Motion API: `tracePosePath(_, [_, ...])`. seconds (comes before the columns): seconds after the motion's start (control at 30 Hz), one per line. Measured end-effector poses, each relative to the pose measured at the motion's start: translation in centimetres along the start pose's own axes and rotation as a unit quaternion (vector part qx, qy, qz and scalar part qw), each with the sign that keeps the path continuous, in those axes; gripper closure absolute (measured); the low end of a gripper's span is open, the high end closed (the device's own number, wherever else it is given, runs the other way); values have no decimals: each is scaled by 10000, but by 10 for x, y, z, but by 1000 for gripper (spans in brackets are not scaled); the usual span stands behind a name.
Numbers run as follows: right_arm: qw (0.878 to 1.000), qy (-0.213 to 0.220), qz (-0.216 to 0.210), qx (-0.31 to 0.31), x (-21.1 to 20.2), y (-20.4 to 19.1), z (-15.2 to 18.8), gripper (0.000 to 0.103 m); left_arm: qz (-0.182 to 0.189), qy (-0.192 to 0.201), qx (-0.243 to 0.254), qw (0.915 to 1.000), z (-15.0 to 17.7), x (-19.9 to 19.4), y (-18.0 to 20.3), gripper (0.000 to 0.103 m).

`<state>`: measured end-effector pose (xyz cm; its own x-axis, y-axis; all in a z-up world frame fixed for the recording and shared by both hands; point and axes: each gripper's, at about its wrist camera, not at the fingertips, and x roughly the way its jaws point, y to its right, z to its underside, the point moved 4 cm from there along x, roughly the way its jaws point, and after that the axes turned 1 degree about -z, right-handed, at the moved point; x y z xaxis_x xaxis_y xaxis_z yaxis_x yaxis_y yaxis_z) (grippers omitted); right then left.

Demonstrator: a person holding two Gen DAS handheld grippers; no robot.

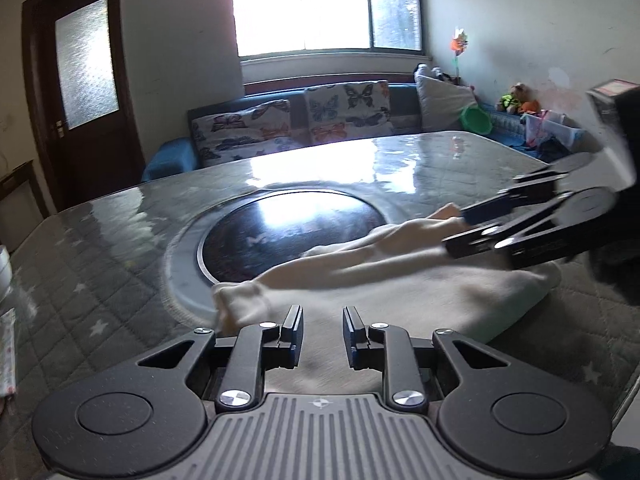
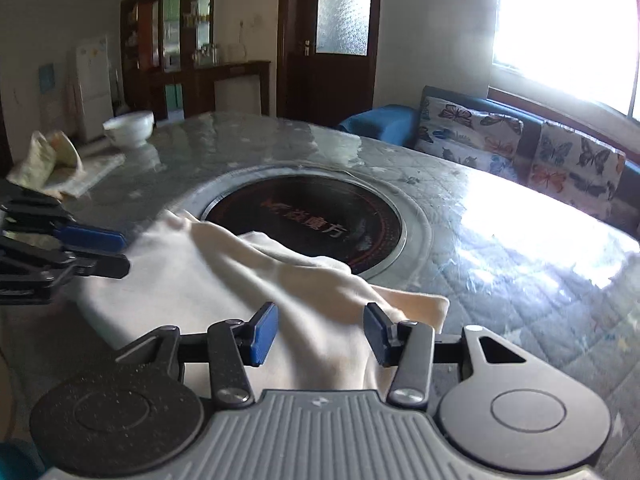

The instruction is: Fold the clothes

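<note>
A cream garment (image 1: 400,284) lies partly folded on the quilted table, its sleeve laid across the body toward the black round cooktop. It also shows in the right wrist view (image 2: 240,292). My left gripper (image 1: 322,330) is open and empty, just above the garment's near edge. My right gripper (image 2: 320,334) is open and empty over the garment's other side. In the left wrist view the right gripper (image 1: 456,232) reaches in from the right above the sleeve. In the right wrist view the left gripper (image 2: 120,254) shows at the left edge.
The table (image 1: 100,260) has a glassy cover and a black round cooktop (image 1: 292,228) set in its middle. A white bowl (image 2: 130,126) and a folded patterned cloth (image 2: 52,160) sit at the far left corner. A sofa with butterfly cushions (image 1: 280,124) stands behind the table.
</note>
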<state>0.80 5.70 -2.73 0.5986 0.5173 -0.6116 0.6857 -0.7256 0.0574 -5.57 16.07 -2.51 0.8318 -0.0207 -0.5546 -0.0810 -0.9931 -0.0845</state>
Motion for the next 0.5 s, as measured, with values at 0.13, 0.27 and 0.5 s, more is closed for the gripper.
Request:
tracePosePath(0.13, [9994, -179, 145, -252, 19, -4, 0, 53, 170, -100, 106, 9997, 3, 9, 11, 78])
tracePosePath(0.27, [9981, -260, 399, -400, 31, -2, 0, 50, 235, -228, 177, 9993, 11, 14, 13, 78])
tracePosePath(0.5, [9981, -306, 363, -380, 39, 2, -12, 43, 254, -259, 111, 9993, 13, 16, 8, 78])
